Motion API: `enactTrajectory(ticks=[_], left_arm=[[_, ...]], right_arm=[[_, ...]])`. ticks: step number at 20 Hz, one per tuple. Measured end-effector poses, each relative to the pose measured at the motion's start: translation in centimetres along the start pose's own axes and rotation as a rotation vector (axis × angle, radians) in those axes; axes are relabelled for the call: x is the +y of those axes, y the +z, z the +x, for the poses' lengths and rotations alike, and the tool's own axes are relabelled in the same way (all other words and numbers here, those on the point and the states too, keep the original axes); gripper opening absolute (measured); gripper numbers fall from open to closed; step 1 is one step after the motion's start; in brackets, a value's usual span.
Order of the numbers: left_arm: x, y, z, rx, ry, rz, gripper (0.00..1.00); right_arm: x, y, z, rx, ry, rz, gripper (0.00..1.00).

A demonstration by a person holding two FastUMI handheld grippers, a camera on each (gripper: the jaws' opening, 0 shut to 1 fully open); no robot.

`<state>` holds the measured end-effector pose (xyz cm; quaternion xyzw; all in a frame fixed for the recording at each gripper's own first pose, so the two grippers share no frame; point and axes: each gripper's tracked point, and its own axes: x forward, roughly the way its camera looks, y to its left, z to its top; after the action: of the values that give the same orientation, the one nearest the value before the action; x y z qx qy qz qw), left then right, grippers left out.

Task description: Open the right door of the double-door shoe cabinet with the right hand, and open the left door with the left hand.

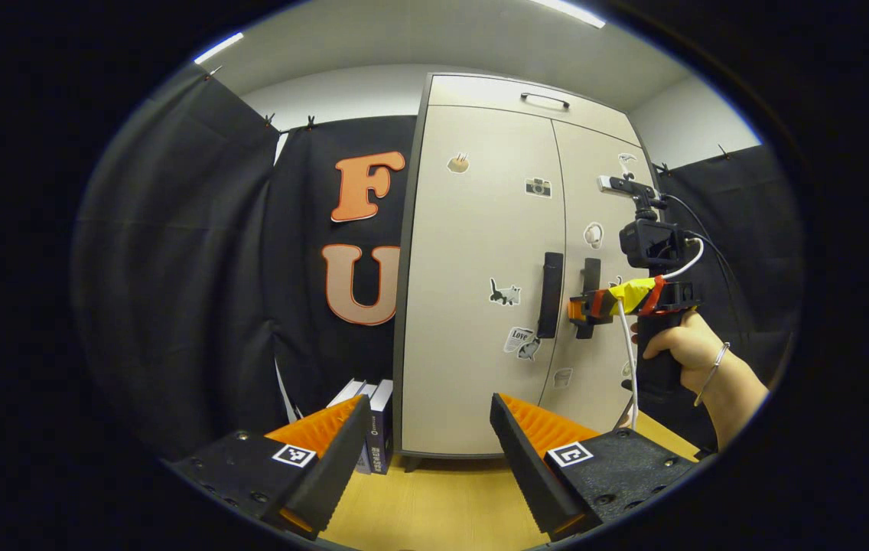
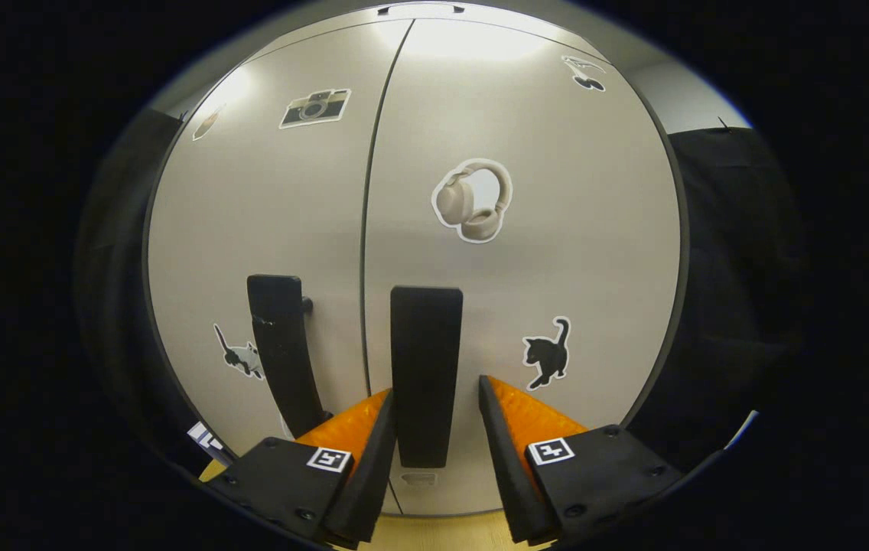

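Nearby, boxes (image 1: 375,425) beside cabinet (image 1: 473,306).

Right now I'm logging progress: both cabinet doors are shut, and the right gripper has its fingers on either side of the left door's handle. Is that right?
Not quite. The right gripper straddles the right door's handle, not the left door's handle, as the right gripper view shows. Both doors do look shut, and the fingers don't yet seem to press on the handle.

The right door's handle (image 2: 426,375) is flanked by the spread fingers of the right gripper (image 2: 434,417), a gap left on its right side. The left door's handle (image 1: 550,295) is reached unobstructed across bare tabletop (image 1: 434,497); boxes (image 1: 377,425) are stood left of the cabinet (image 1: 473,252).
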<state>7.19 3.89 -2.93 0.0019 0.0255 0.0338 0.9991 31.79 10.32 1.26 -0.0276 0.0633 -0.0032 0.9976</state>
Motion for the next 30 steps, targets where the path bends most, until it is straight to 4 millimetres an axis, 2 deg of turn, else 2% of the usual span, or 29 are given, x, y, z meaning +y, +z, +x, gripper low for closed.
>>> enactTrajectory(ticks=[1, 2, 4, 5, 6, 10, 11, 12, 14, 17, 18, 26, 30], left_arm=[[0.1, 0.0, -0.1, -0.001, 0.001, -0.001, 0.95], [0.3, 0.0, -0.1, -0.002, 0.006, -0.002, 0.95], [0.6, -0.2, -0.2, 0.005, 0.009, -0.001, 0.95], [0.6, -0.3, -0.2, 0.009, 0.011, 0.000, 0.95], [0.8, -0.3, -0.4, 0.010, 0.016, 0.001, 0.95], [1.3, -0.3, -0.9, 0.011, 0.027, -0.011, 0.95], [1.4, -0.3, -1.0, 0.010, 0.031, -0.014, 0.95], [1.6, -0.2, -1.2, 0.008, 0.035, -0.015, 0.95], [1.9, -0.2, -1.5, 0.007, 0.044, -0.013, 0.95], [2.0, -0.6, -1.8, 0.017, 0.050, -0.006, 0.95], [1.9, -0.7, -1.9, 0.020, 0.050, -0.007, 0.95], [0.6, -0.3, -3.7, 0.008, 0.036, 0.012, 0.95], [0.0, 0.0, -4.6, -0.001, 0.028, 0.015, 0.95]], right_arm=[[0.0, -0.1, 0.1, 0.001, -0.003, -0.002, 0.68], [0.0, -0.1, 0.1, -0.001, 0.000, -0.004, 0.75], [0.8, -0.2, 0.1, 0.009, 0.030, 0.006, 0.57], [0.8, -0.3, 0.1, 0.008, 0.023, 0.010, 0.53], [0.8, -0.4, 0.0, 0.013, 0.022, 0.011, 0.45], [0.8, -0.6, 0.0, 0.040, 0.026, 0.049, 0.40], [0.9, -0.7, 0.0, 0.045, 0.026, 0.058, 0.46], [0.9, -0.7, 0.4, 0.046, 0.025, 0.059, 0.41], [0.9, -0.8, -0.2, 0.050, 0.023, 0.065, 0.25], [0.7, -0.9, -0.6, 0.057, 0.044, 0.067, 0.25], [0.8, -1.0, -1.2, 0.061, 0.059, 0.075, 0.14], [0.0, -0.9, -3.7, 0.078, 0.117, 0.049, 0.14], [-1.1, -1.0, -4.9, 0.071, 0.126, 0.036, 0.14]])
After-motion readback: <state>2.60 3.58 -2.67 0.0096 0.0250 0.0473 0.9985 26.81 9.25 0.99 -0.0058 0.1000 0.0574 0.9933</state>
